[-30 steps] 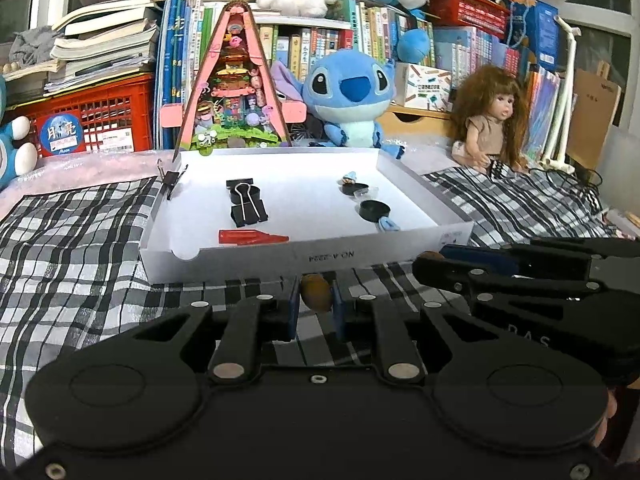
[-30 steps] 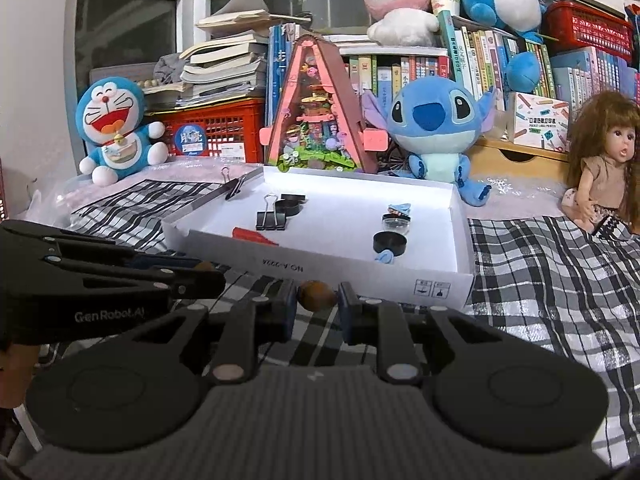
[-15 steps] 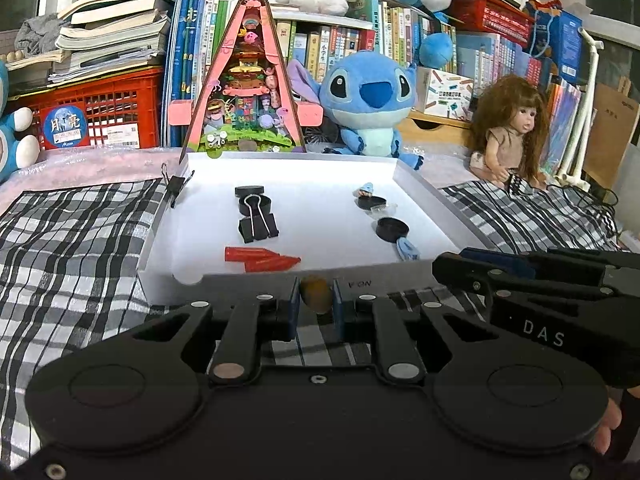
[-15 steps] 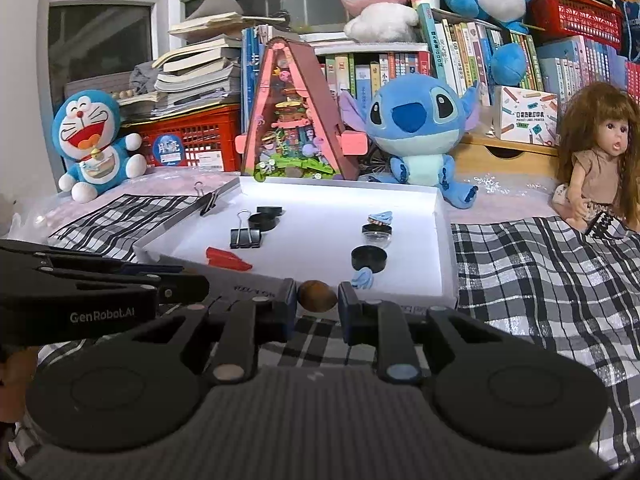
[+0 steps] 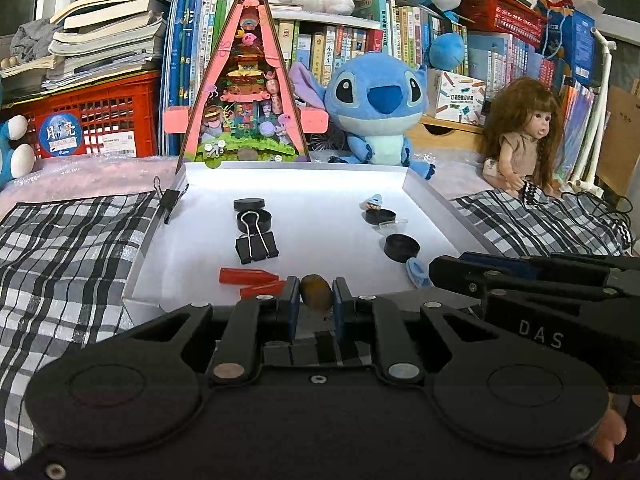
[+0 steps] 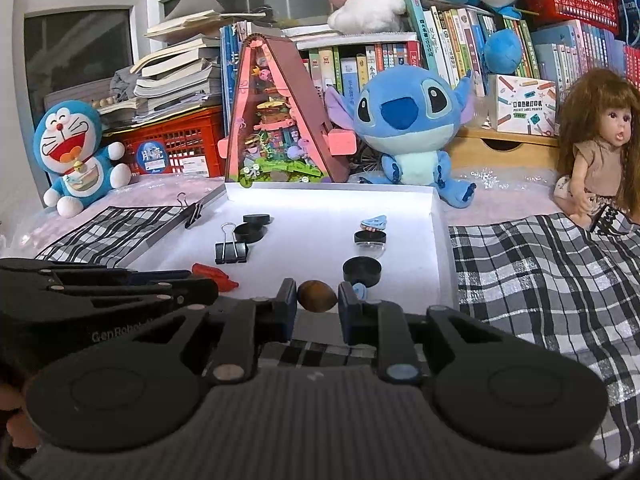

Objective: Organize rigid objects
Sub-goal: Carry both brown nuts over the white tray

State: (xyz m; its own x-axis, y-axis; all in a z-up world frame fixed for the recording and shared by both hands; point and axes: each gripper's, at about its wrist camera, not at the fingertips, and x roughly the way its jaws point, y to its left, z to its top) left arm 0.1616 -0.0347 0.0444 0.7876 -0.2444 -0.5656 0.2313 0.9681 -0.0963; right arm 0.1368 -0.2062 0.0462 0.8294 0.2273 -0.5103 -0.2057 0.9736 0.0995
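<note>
The white tray (image 5: 152, 256) lies on a black-and-white checked cloth (image 5: 60, 248), its low walls standing up on all sides. Its near wall sits just ahead of both tools. Its far wall backs onto a pink triangular toy house (image 5: 248, 92) and a blue plush (image 5: 376, 108), so nothing can pass beyond that edge. A black clip (image 5: 170, 200) bites the tray's left wall near the far corner. The middle strip of the tray floor, running from near wall to far wall, is bare white. Left of that strip lie two red wedge pieces (image 5: 248, 278) by the near wall, then a black binder clip (image 5: 256, 246), then two black round caps (image 5: 251, 212) toward the far wall. Right of the strip lie a black disc (image 5: 401, 248), another black cap with a small blue figure (image 5: 376, 205) behind it, and a pale blue piece (image 5: 416, 272) near the near wall.

The left tool (image 5: 316, 300) is clamped on a small brown oval stone (image 5: 316, 297), dull and olive-tinged, held just above the tray's near wall. The right tool (image 6: 318, 298) pinches a similar brown stone (image 6: 317, 296), rounder and warmer in tone, also at the near wall
</note>
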